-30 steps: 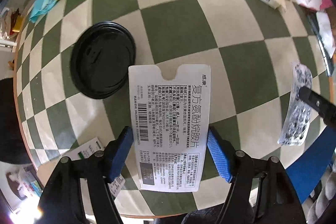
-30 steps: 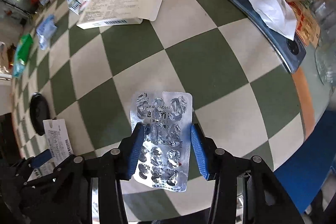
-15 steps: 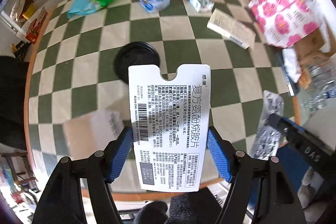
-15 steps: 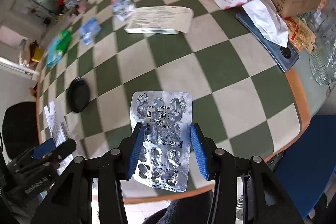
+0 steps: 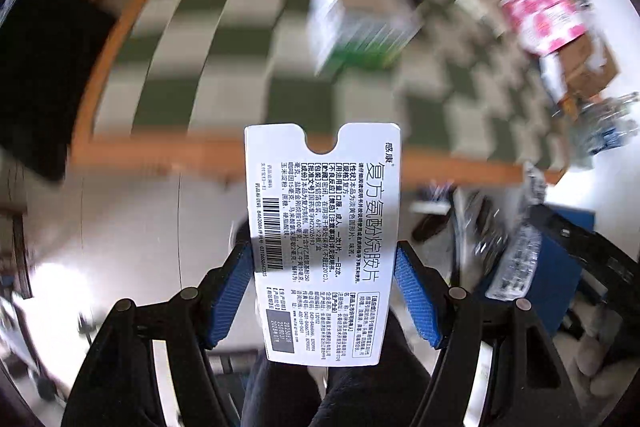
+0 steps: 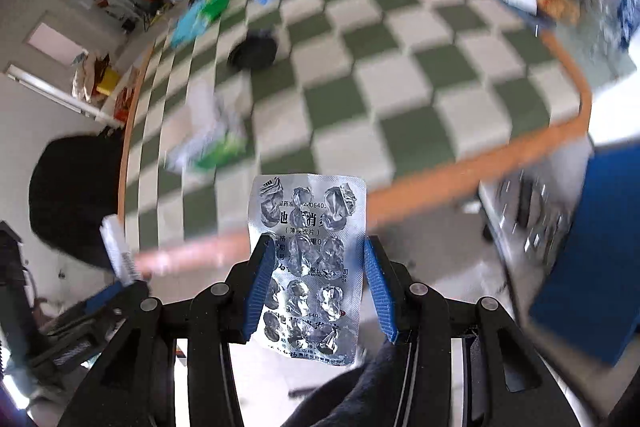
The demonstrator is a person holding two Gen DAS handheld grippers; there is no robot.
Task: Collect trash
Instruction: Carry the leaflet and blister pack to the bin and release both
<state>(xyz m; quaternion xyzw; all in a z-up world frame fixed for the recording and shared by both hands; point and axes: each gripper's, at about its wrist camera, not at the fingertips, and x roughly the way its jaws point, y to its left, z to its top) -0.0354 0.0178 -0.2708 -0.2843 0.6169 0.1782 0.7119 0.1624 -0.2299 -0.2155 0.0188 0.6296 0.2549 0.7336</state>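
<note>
At the bottom centre of its view the left gripper (image 5: pixel 324 287) has its blue pads closed against the edges of a white medicine box (image 5: pixel 322 239), whose lower end hides part of the jaws. The right gripper (image 6: pixel 320 283) likewise pinches a spent foil blister pack (image 6: pixel 310 267) at lower centre. Beyond both, the checkered table (image 6: pixel 400 75) is motion-blurred, its litter mostly unreadable, though a black lid (image 6: pixel 254 53) shows at upper left
</note>
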